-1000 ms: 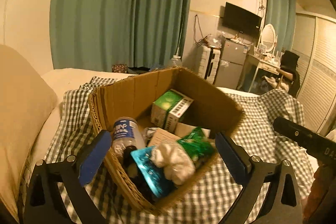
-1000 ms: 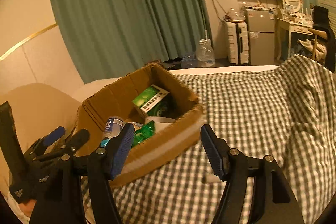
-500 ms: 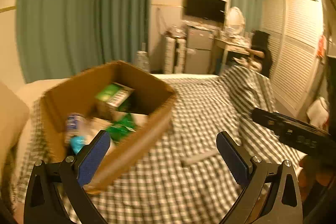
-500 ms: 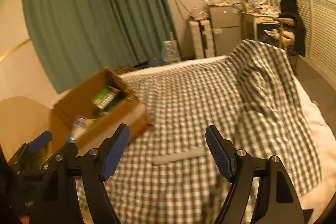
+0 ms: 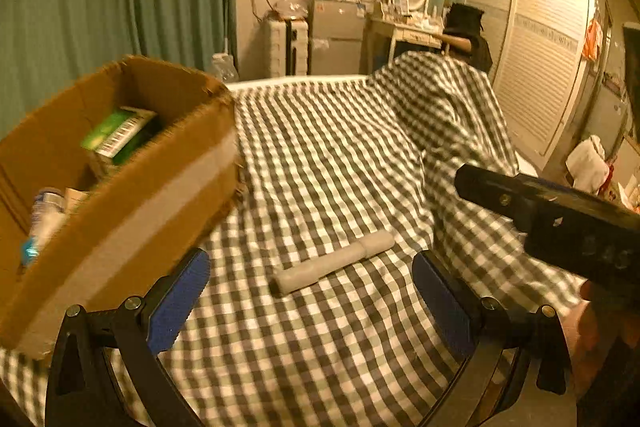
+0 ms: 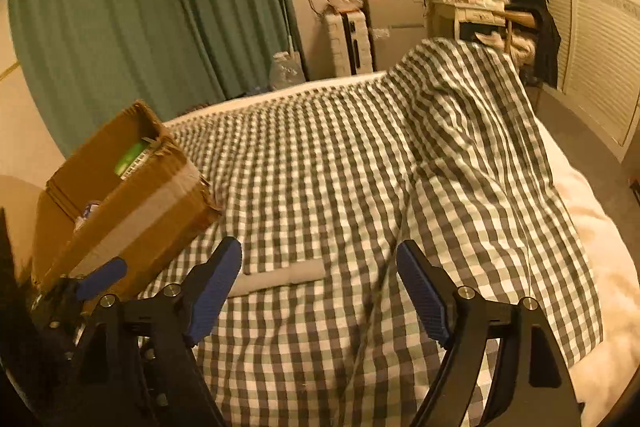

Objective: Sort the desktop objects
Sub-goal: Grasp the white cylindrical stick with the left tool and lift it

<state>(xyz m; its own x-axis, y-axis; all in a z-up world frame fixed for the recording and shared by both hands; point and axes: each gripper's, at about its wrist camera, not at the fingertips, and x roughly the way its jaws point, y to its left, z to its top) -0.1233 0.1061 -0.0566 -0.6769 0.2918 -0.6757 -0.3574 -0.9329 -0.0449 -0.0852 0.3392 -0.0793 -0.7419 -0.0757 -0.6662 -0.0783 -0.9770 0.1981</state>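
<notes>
A pale grey cylinder lies on the checked cloth, just ahead of my left gripper, which is open and holds nothing. In the right wrist view the same cylinder sits ahead of my right gripper, one end hidden behind the left blue pad. That gripper's jaws are opening, with nothing gripped between them. The cardboard box stands at the left and holds a green carton and a bottle. The box also shows at the left of the right wrist view.
The checked cloth covers a bed and bunches into a raised fold at the back right. The right gripper's black body reaches in from the right. Green curtains, a fridge and a dressing table stand beyond the bed.
Both views have swung from the box rightward and down toward the cloth. The grey cylinder has come into view and grown nearer. The right gripper's jaws stand wider apart.
</notes>
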